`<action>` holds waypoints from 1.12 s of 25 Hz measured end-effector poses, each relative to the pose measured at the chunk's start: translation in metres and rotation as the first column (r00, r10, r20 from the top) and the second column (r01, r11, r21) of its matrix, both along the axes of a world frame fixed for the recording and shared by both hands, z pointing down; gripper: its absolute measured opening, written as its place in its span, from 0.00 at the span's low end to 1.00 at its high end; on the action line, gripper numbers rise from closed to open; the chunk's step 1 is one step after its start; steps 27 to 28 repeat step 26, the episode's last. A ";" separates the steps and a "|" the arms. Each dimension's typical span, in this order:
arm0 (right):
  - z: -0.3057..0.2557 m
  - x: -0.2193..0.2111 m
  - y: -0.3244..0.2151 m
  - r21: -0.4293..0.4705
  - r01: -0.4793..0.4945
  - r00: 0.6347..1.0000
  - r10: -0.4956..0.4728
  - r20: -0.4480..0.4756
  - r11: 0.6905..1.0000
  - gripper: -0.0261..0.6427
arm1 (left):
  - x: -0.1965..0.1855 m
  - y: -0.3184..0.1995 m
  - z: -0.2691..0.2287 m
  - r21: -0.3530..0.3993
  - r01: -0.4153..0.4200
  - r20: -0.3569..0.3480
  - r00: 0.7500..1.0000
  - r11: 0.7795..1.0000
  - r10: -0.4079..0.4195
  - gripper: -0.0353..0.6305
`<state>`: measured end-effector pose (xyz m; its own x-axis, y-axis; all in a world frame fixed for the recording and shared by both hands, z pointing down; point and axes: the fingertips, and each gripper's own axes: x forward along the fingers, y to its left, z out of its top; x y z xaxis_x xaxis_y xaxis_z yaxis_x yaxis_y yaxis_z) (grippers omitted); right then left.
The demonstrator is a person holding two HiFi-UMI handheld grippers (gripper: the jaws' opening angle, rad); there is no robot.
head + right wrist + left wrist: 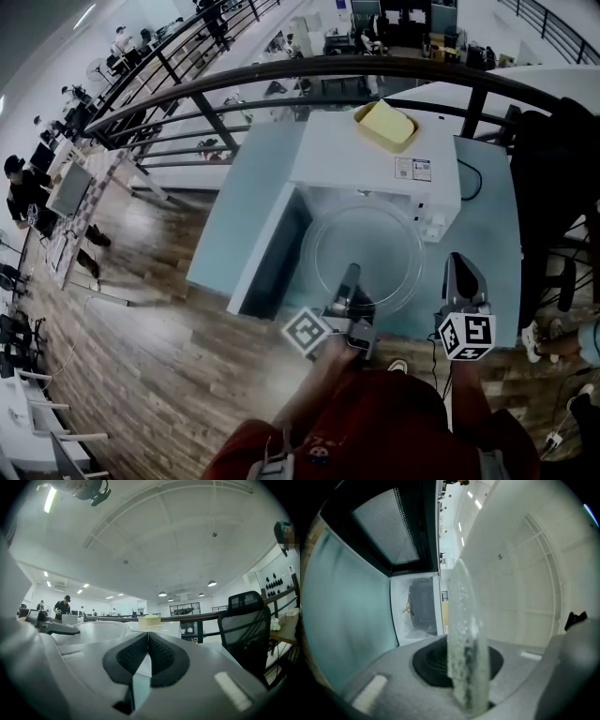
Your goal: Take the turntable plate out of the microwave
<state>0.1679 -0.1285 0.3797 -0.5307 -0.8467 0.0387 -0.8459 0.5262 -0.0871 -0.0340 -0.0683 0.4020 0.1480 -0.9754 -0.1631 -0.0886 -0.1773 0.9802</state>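
Blue table point(239, 202) holds microwave point(342, 150), its label point(413, 170) illegible.

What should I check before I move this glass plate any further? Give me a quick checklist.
1. Left hand-held gripper shut on the rim of the turntable plate: ok.
2. Microwave door swung open to the side: ok.
3. Right hand-held gripper shut, empty, apart from the plate: ok.
4. Plate fully clear of the cavity: cannot tell.

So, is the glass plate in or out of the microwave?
Out. The left tool holds the glass plate by its edge, in front of the open microwave.
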 end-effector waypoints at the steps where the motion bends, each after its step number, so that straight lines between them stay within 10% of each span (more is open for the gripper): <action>1: 0.000 0.000 0.000 -0.001 0.000 1.000 0.000 -0.003 1.000 0.04 | 0.000 0.000 0.000 0.001 -0.001 0.000 1.000 1.000 0.001 0.10; 28: 0.004 0.014 0.001 -0.024 0.001 1.000 -0.002 -0.031 1.000 0.04 | 0.014 -0.008 -0.004 0.014 -0.030 0.020 0.999 0.999 0.030 0.10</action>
